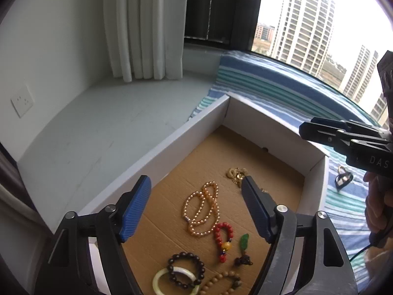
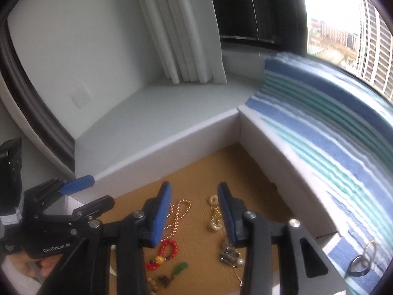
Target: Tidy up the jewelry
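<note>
Jewelry mostly lies in the cardboard box point(image 1: 270, 123); two rings point(image 2: 363, 260) remain outside on the striped blanket point(image 2: 331, 135). Both grippers' jaws are released, holding nothing.

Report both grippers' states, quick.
Left gripper: open, holding nothing.
Right gripper: open, holding nothing.

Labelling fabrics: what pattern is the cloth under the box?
Blue, teal and white stripes on the cloth; right wrist view.

White curtain point(image 1: 145, 27) hanging above the grey sill point(image 1: 103, 123). Wall socket point(image 1: 22, 100) left of the curtain. Striped blue-green cloth point(image 1: 282, 83) right of it, beneath window point(image 1: 319, 19) showing tower blocks point(image 1: 304, 22).
</note>
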